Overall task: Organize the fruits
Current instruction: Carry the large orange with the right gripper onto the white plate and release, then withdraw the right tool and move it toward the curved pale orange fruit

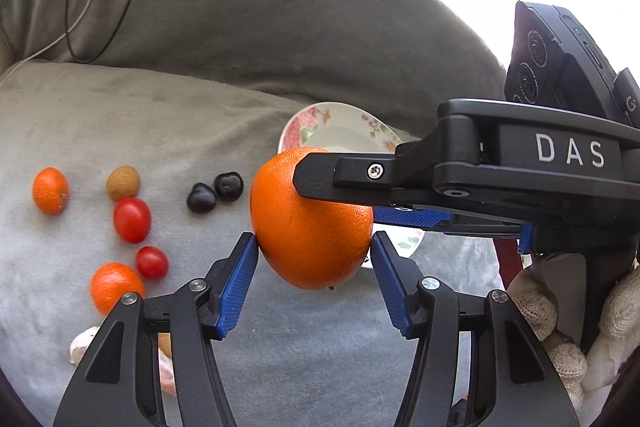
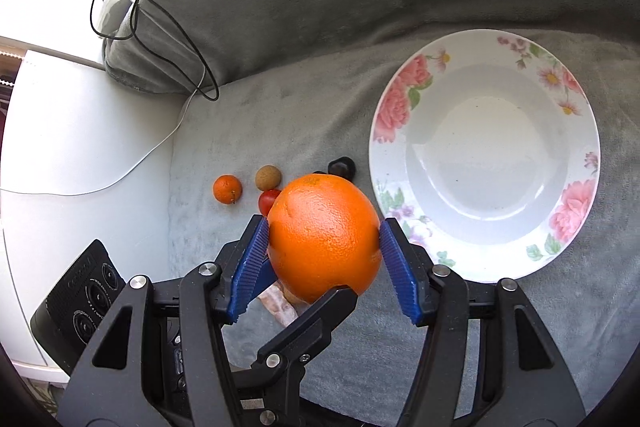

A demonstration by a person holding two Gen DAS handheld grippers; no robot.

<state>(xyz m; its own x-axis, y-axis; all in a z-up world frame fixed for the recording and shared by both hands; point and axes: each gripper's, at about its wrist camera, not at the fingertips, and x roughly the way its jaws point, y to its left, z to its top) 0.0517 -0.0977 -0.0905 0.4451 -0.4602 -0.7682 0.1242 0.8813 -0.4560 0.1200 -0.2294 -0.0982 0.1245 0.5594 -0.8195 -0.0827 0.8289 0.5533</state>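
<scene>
A large orange (image 1: 310, 223) is held above the grey blanket between both grippers. My left gripper (image 1: 314, 243) has its blue pads against the orange's sides. My right gripper (image 2: 324, 227) is also shut on the same orange (image 2: 324, 235); its black finger (image 1: 344, 175) crosses in from the right in the left wrist view. The flowered white plate (image 2: 486, 155) lies empty to the right. On the blanket to the left lie two small tangerines (image 1: 50, 190) (image 1: 116, 287), two red tomatoes (image 1: 132, 219) (image 1: 152, 262), a brown longan (image 1: 123, 182) and two dark cherries (image 1: 216, 191).
A grey sofa backrest (image 1: 240, 7) rises behind the blanket, with black and white cables (image 2: 160, 7) draped over it. A white surface (image 2: 80, 147) lies left of the blanket. A gloved hand (image 1: 560, 327) holds the right gripper.
</scene>
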